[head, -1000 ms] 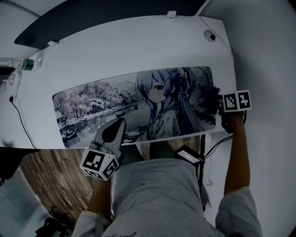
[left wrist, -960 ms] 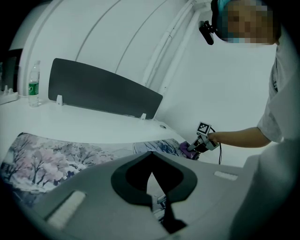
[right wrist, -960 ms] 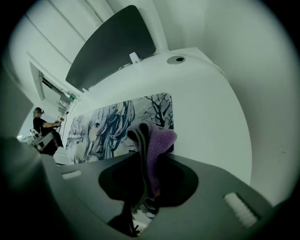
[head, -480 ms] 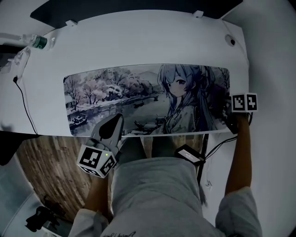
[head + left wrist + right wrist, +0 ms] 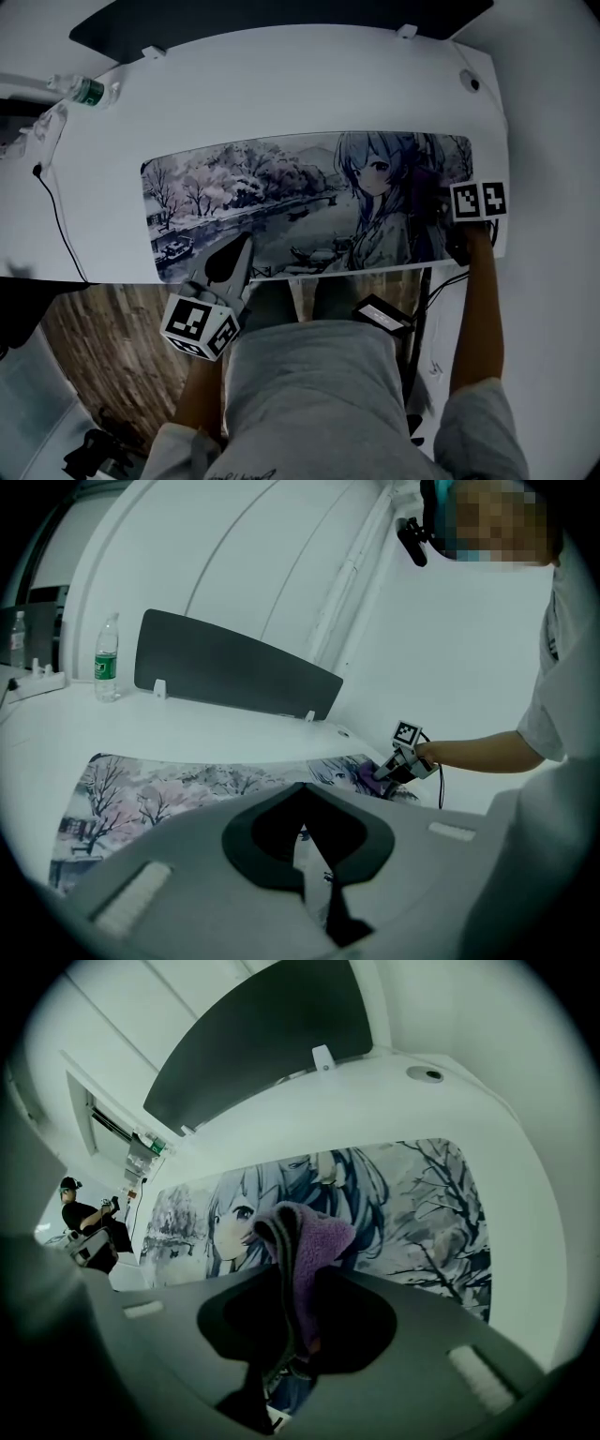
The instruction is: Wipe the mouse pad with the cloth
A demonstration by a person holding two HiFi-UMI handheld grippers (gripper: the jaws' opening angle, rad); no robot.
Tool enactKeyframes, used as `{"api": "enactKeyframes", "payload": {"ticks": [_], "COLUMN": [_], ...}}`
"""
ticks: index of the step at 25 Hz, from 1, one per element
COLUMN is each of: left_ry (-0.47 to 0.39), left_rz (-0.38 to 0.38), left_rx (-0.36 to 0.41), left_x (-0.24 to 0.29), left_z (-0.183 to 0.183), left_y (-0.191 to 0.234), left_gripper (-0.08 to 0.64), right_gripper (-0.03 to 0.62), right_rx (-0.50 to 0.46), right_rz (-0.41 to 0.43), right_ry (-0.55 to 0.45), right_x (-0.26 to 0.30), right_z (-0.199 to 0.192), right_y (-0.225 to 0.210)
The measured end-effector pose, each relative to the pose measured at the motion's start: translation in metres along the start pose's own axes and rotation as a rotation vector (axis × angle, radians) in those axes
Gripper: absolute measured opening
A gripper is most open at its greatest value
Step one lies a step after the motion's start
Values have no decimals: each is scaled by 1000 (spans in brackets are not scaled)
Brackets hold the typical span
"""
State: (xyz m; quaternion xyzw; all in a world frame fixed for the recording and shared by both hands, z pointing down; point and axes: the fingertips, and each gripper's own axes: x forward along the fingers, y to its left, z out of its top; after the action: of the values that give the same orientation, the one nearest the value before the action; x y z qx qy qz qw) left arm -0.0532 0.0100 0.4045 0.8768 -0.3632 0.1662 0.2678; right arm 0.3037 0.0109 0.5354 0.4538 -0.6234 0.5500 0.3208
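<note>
On the white desk (image 5: 281, 89):

1. Mouse pad (image 5: 281, 202). It was long and printed with a wintry river scene and a blue-haired cartoon figure. It lay flat across the desk's middle, with its front edge close to the desk's near edge.
2. Cloth (image 5: 317, 1241). It was purple and fleecy, bunched and sticking up out of the right gripper's jaws. In the head view it sat over the pad's right end, by the figure's hair. Whether it pressed on the pad could not be told.
3. Right gripper (image 5: 291, 1349). Its jaws were clenched on the cloth. It was held at the pad's right end, with its marker cube just off the pad's edge.
4. Left gripper (image 5: 314, 850). Its jaws were closed together with nothing between them. Its tip pointed at the pad's front edge, left of centre and well apart from the right gripper.
5. Water bottle (image 5: 106, 658). It stood upright with a green label at the desk's far left corner.
6. Dark panel (image 5: 234, 672). It stood along the desk's back edge.
7. Black cable (image 5: 52, 216). It trailed down the desk's left side.
</note>
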Motion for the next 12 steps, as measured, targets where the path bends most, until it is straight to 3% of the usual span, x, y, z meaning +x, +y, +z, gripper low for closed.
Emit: {"api": "enactKeyframes", "payload": {"ticks": [12], "left_ry": [-14], "left_rz": [-7], "left_rx": [2], "left_x": [-19], "left_z": [10], "left_y": [30], "left_gripper": [15], "right_gripper": [97], "right_rx": [-43], "right_rz": [59], "right_ry": [7], "right_x": [33], "right_z": [3], "right_y": [80]}}
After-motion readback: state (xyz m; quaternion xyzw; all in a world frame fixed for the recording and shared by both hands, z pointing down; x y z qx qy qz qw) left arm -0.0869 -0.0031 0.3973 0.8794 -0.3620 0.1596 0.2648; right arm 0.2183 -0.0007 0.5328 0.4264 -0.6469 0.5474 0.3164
